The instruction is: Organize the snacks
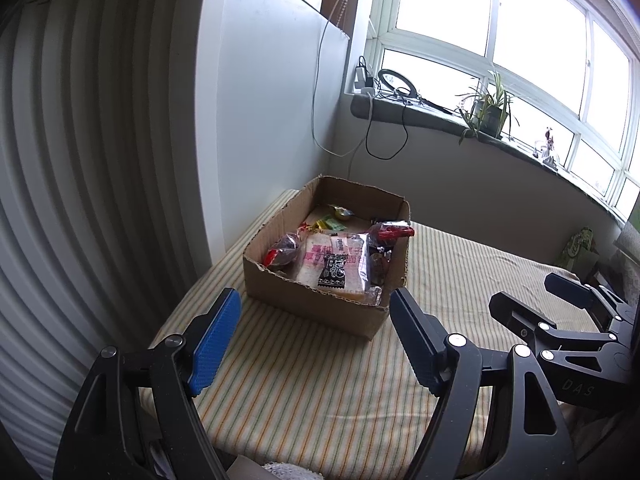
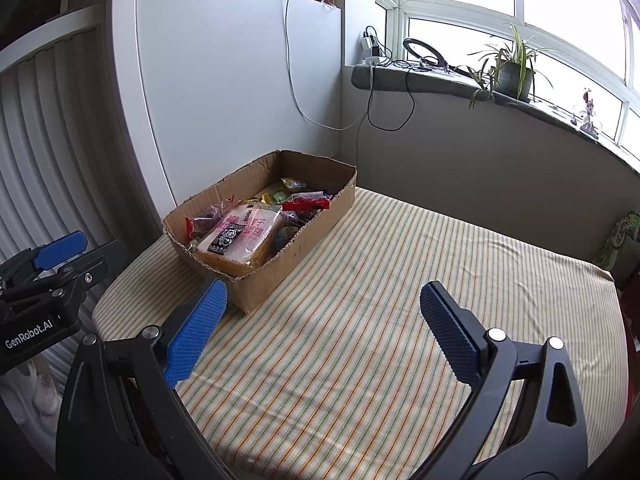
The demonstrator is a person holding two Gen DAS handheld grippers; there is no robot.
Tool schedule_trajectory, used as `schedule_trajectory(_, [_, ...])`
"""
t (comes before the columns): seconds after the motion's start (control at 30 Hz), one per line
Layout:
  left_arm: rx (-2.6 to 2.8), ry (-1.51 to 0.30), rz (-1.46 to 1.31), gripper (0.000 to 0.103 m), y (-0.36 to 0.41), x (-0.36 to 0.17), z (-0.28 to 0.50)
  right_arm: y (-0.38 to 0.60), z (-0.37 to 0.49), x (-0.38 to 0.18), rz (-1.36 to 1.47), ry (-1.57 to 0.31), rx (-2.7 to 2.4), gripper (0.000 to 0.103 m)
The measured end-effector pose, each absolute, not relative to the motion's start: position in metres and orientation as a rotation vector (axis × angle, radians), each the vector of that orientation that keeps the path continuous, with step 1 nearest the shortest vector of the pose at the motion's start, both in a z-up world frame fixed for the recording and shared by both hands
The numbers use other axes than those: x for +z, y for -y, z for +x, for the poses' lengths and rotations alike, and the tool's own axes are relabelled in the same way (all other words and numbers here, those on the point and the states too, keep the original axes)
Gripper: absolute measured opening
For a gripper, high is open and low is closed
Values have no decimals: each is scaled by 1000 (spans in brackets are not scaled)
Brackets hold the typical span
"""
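Note:
A shallow cardboard box (image 1: pixel 308 300) stands on the striped cloth at the far left corner of the table; it also shows in the right wrist view (image 2: pixel 280 268). It holds several snack packets. A large bread packet with pink print (image 1: pixel 334 266) lies on top, also seen from the right (image 2: pixel 240 240). A red-topped packet (image 1: pixel 394 233) leans at the box's right side. My left gripper (image 1: pixel 316 308) is open and empty, just in front of the box. My right gripper (image 2: pixel 322 300) is open and empty, to the right of the box, above bare cloth.
The table (image 2: pixel 380 320) has a striped yellow cloth. A white panel (image 2: pixel 224 80) stands behind the box. A windowsill (image 2: pixel 440 80) carries a potted plant (image 2: pixel 512 72), chargers and cables. A green bag (image 2: pixel 624 236) sits at the far right edge.

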State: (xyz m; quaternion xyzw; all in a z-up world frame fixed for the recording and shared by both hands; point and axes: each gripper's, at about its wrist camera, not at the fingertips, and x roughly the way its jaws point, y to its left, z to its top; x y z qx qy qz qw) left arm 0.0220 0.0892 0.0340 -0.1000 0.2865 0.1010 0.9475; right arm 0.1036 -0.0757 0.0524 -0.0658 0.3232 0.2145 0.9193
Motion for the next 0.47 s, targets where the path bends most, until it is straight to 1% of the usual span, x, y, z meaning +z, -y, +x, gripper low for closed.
schedule_trajectory(0.47, [209,-579,-200,77,-85,34,18,78,100,54,-121,-664,442,99])
